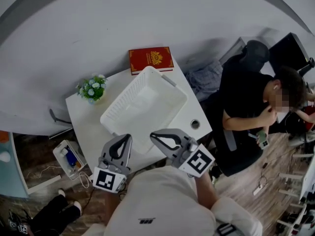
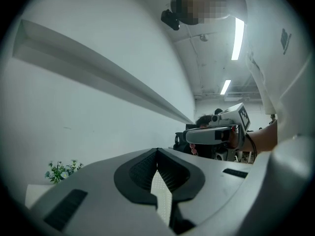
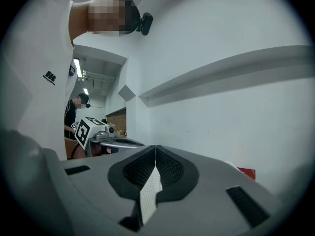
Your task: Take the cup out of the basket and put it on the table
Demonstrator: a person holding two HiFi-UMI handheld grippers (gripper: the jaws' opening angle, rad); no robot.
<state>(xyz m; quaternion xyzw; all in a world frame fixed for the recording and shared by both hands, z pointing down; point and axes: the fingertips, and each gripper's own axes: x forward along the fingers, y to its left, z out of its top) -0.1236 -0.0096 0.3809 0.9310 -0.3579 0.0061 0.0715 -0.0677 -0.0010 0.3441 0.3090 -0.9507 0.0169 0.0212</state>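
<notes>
A white slatted basket (image 1: 115, 113) lies at an angle in the middle of the small white table (image 1: 83, 122). I cannot make out a cup in it in the head view. My left gripper (image 1: 129, 136) and right gripper (image 1: 152, 133) hover side by side over the table's near edge, their tips close to the basket's near rim. Both are shut and hold nothing. In the left gripper view the left gripper (image 2: 157, 151) has its jaws together, with the right gripper (image 2: 216, 134) beyond it. The right gripper (image 3: 156, 147) likewise shows its jaws together, with the left gripper (image 3: 106, 141) at its side.
A red book (image 1: 150, 59) lies at the table's far edge and a small pot of flowers (image 1: 92, 88) at its left corner. A small round thing (image 1: 195, 124) sits near the right edge. A seated person in black (image 1: 246, 102) is close on the right. A white box (image 1: 69, 159) stands on the floor at left.
</notes>
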